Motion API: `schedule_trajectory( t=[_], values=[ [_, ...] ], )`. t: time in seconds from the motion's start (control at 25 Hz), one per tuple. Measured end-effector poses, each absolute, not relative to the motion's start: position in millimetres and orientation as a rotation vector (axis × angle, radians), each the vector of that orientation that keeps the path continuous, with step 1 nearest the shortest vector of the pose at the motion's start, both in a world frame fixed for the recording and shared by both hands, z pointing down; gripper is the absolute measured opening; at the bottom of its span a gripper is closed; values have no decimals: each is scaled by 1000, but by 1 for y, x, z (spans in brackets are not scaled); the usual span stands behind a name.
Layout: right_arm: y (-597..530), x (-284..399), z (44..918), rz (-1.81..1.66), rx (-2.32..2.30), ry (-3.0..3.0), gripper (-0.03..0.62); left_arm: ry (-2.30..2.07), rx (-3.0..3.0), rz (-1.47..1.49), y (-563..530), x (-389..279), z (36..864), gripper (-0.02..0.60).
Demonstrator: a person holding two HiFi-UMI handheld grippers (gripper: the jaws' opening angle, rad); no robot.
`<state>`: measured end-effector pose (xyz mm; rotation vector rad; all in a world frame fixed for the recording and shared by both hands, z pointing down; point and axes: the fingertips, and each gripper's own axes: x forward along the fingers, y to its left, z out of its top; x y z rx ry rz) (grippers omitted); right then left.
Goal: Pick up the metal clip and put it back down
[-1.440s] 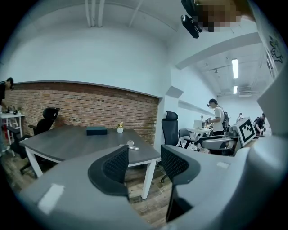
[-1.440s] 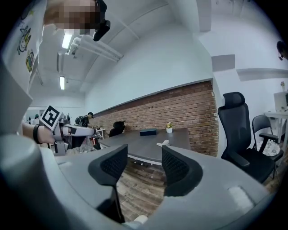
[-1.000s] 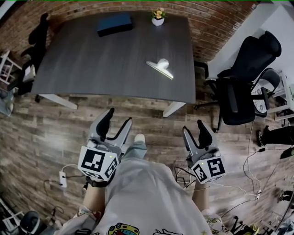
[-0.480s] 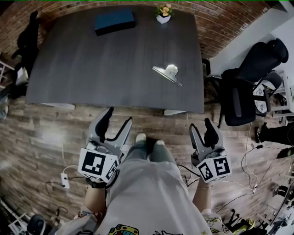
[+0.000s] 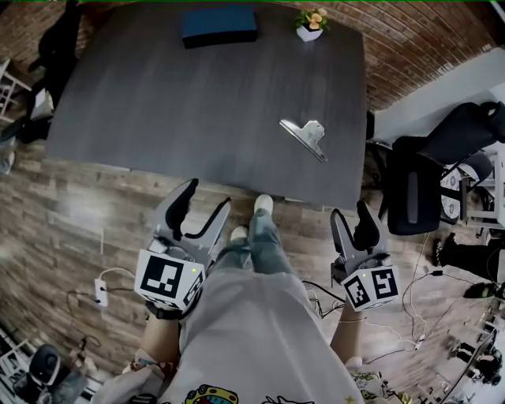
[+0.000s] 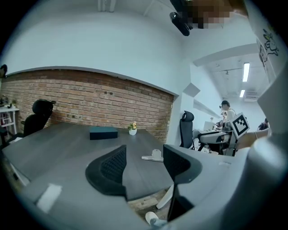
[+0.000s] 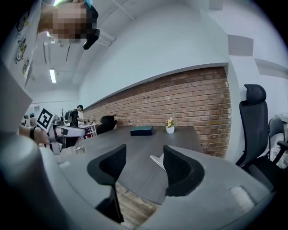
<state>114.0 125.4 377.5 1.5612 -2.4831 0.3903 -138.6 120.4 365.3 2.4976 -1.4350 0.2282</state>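
My left gripper (image 5: pixel 207 197) and right gripper (image 5: pixel 351 211) hang wide and empty short of the desk (image 5: pixel 197 118), because the metal clip (image 5: pixel 304 136) lies well ahead.

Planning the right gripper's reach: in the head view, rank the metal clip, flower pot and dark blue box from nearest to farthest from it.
1. The metal clip, near right part of the table, ahead of the right gripper.
2. The flower pot, far right corner.
3. The dark blue box, far edge, left of the pot.
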Motion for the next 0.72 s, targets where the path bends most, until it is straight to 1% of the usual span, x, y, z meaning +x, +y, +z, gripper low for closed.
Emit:
schedule_trajectory(
  t=[0.24, 0.72],
  values=[
    [66, 118, 375, 381, 1516, -2541, 255, -1494, 2489, 247, 75, -132, 360, 262],
    [-48, 144, 360, 326, 1417, -2657, 255, -1576, 2512, 226, -36, -85, 331, 262]
  ],
)
